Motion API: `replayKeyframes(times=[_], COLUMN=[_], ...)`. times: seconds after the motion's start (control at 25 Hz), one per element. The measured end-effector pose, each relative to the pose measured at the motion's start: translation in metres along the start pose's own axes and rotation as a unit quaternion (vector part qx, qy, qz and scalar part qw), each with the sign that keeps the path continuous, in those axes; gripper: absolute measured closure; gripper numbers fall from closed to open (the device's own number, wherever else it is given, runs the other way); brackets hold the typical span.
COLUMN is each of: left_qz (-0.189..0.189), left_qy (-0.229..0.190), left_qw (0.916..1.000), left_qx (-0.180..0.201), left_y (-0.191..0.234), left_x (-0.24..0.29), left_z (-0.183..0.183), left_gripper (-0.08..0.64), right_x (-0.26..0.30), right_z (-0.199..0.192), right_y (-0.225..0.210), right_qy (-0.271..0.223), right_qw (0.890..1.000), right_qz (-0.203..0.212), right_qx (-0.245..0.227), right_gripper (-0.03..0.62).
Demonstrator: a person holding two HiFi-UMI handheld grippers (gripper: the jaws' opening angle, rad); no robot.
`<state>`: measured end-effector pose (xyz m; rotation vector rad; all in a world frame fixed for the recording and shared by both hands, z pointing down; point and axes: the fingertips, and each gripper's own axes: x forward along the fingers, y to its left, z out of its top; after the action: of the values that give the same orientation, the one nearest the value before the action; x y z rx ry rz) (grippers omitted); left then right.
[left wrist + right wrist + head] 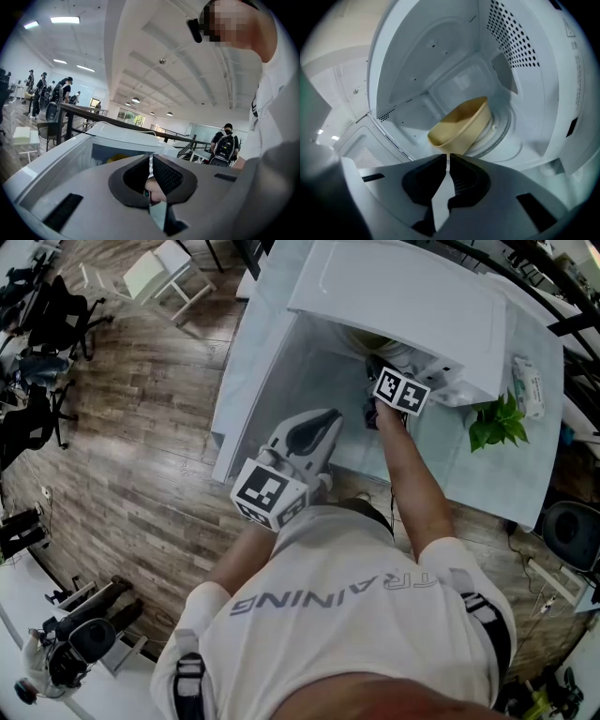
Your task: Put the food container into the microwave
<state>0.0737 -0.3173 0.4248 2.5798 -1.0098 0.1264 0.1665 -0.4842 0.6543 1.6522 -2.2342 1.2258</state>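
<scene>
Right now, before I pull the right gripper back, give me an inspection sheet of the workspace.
Surface: white table, bare in front of the microwave.
Job's things: food container inside the open microwave, on or just above the turntable.
Clutter: green plant and white packet at the table's right side.
Grippers: left gripper fingers together, empty, short of the microwave. right gripper inside the cavity, fingers closed to a thin slit at the container's near rim; a pinch cannot be confirmed.
Cables: cable with power strip on the floor, right of the table.
Surroundings: wood floor, white chair, people in the background.
</scene>
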Motion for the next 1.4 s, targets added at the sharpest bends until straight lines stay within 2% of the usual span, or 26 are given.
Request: replayKeyframes(times=[0.2,0.4,0.8,1.08,1.4], left_qz=[-0.001,0.002,0.013,0.021,0.026], left_qy=[-0.004,-0.012,-0.03,-0.032,-0.048], left_qw=[1.0,0.9999,0.999,0.9987,0.9977], left_qx=[0.001,0.009,0.031,0.033,0.039], left_y=[-0.004,-0.011,-0.048,-0.071,-0.105], left_x=[-0.001,0.001,-0.007,-0.018,-0.027], left_z=[0.003,0.007,0.017,0.011,0.012], left_gripper=[0.512,0.512,0.512,0.512,0.512], right_x=[-0.018,-0.051,-0.165,-0.244,-0.327], right_z=[0.001,0.003,0.018,0.018,0.032], right_y=[0.007,0.021,0.056,0.069,0.083], right_qy=[-0.01,-0.026,-0.068,-0.099,-0.147], right_qw=[1.0,0.998,0.988,0.973,0.948], right_qz=[0.01,0.047,0.095,0.104,0.107], right_qx=[-0.012,-0.025,-0.105,-0.181,-0.261], right_gripper=[0.565,0.569,0.569,0.569,0.569])
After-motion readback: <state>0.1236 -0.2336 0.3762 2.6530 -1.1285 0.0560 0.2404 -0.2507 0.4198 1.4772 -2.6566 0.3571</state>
